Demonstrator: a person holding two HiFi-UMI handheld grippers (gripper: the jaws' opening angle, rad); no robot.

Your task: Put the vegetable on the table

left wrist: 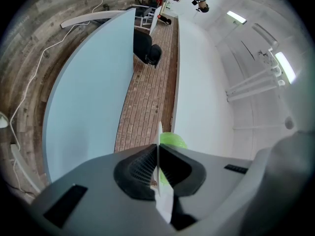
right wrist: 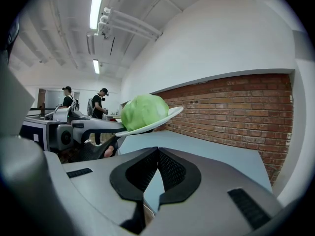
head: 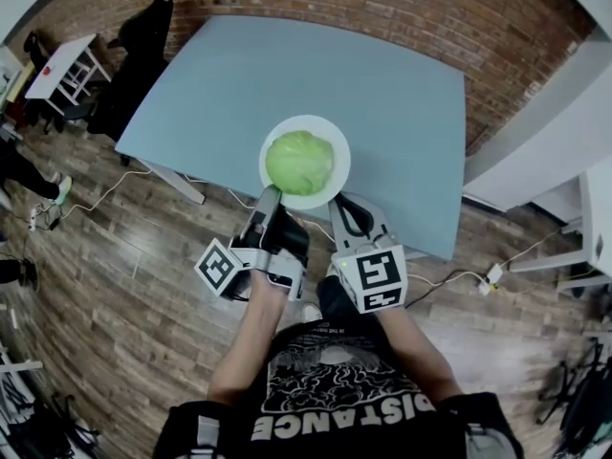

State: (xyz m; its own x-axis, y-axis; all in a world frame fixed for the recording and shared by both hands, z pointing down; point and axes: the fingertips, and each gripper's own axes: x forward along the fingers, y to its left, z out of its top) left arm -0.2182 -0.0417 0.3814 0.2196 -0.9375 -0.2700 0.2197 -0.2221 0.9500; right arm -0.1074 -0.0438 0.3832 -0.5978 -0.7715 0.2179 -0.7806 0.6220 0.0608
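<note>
I'm holding the plate (head: 340, 156) w/ the cabbage (head: 299, 161) above the table (head: 382, 84), left gripper (head: 270, 196) pinching the rim, right gripper (head: 339, 205) closed on nothing, so I'm aiming to keep it level and lower slowly.

Left gripper (left wrist: 157, 150): jaws clamped on plate rim.
White plate (left wrist: 164, 200) seen edge-on between the pads; green cabbage (left wrist: 173, 140) just behind it. Beyond: pale blue table (left wrist: 83, 97), brick wall (left wrist: 147, 97), white cable (left wrist: 28, 85) on wood floor.

Brick wall (head: 382, 8), plank floor (head: 115, 285) (tube lights (right wrist: 97, 6) overhead)
</note>
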